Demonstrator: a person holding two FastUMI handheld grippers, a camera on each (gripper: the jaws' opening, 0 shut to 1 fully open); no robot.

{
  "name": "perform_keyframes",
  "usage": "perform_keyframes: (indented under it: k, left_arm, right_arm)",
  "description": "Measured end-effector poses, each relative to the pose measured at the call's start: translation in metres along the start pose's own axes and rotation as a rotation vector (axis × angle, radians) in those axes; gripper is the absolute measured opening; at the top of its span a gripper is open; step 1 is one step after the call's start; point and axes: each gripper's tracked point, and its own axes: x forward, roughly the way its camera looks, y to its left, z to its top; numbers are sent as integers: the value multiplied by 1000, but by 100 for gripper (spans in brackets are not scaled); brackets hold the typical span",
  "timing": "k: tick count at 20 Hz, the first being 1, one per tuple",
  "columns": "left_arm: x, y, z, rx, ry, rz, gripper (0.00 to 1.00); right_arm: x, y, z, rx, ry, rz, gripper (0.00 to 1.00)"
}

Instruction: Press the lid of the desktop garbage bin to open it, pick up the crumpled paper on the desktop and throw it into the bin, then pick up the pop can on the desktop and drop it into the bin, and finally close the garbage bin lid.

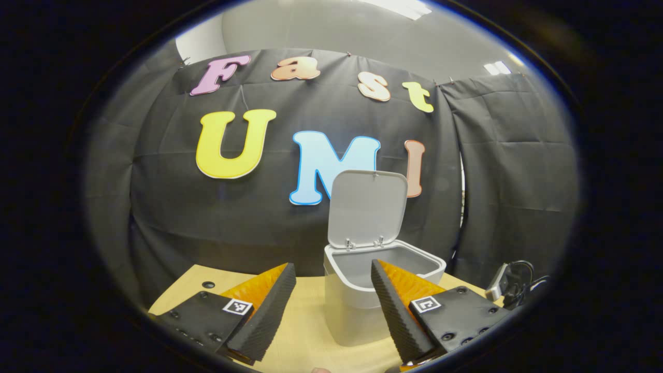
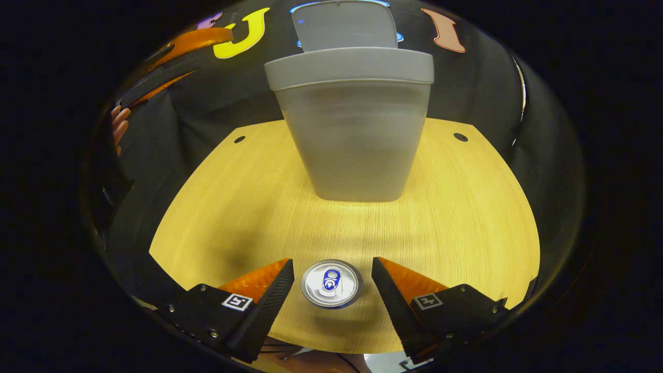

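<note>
The right gripper (image 2: 332, 282) hangs spread, its fingers flanking the upright pop can (image 2: 331, 283) without touching it. At twelve o'clock stands the garbage bin (image 2: 355, 134), its lid (image 2: 344, 26) up. The left gripper (image 1: 333, 305) hovers spread and empty before the bin.

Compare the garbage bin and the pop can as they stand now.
The garbage bin is a tall, matte grey, tapering tub; the pop can is a small, shiny metal cylinder seen from above. The bin's lid stands raised, its mouth open; the can's top shows its pull tab flat. The can sits between the right tool's open fingers; the bin stands farther back. Both stand upright on the wooden desktop.
</note>
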Motion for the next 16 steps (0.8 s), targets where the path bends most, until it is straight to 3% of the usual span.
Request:
perform_keyframes:
  k: [11,12,13,16]
  left_arm:
    - [-7,10,-1,3,8,28,96]
    - [-8,11,-2,2,10,32,96]
    - [-8,13,-3,0,11,33,96]
    - [-7,13,-3,-5,11,34,96]
  right_arm:
    - [12,-8,-20,-49,125,-49,97]
    - [10,-9,-19,-43,123,-50,95]
    - [10,-12,-18,-41,126,-57,86]
    - [11,-13,-20,-28,126,-63,85]
